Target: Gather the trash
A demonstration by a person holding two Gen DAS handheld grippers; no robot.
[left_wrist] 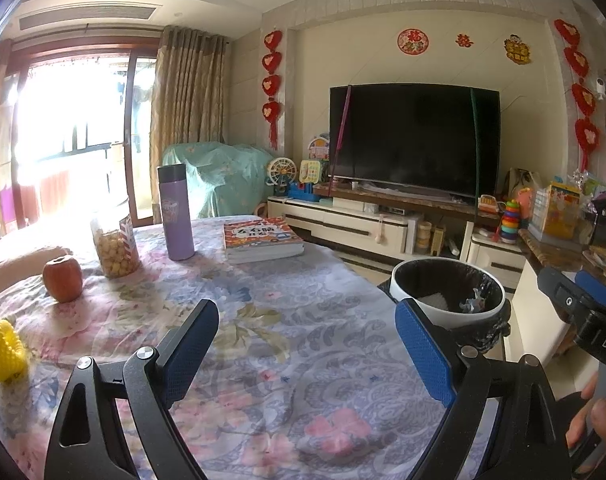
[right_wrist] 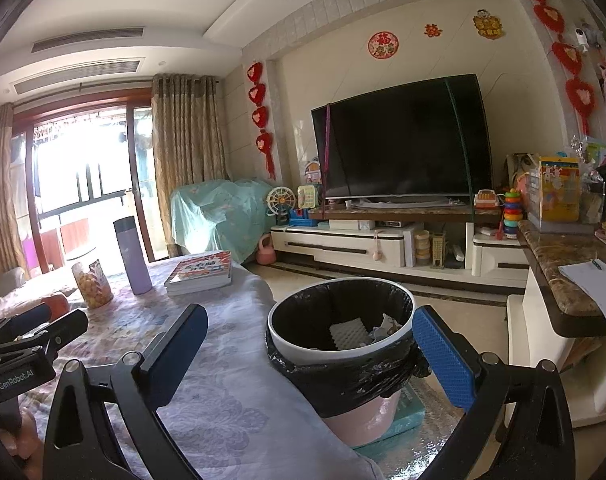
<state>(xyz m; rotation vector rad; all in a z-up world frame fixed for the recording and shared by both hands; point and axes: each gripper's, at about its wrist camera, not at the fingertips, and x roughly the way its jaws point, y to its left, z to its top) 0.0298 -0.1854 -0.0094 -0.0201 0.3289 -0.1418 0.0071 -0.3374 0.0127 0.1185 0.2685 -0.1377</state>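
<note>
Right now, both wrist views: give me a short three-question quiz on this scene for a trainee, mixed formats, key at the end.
1. True or false: the left gripper is holding the apple.
2. Multiple choice: where does the trash bin stand? A) on the table B) on the floor beside the table C) on the TV stand
3. Fill in: the purple bottle stands upright between the snack jar and the ____.

Key:
1. False; both the left and the right gripper are open and empty.
2. B
3. Books
</note>
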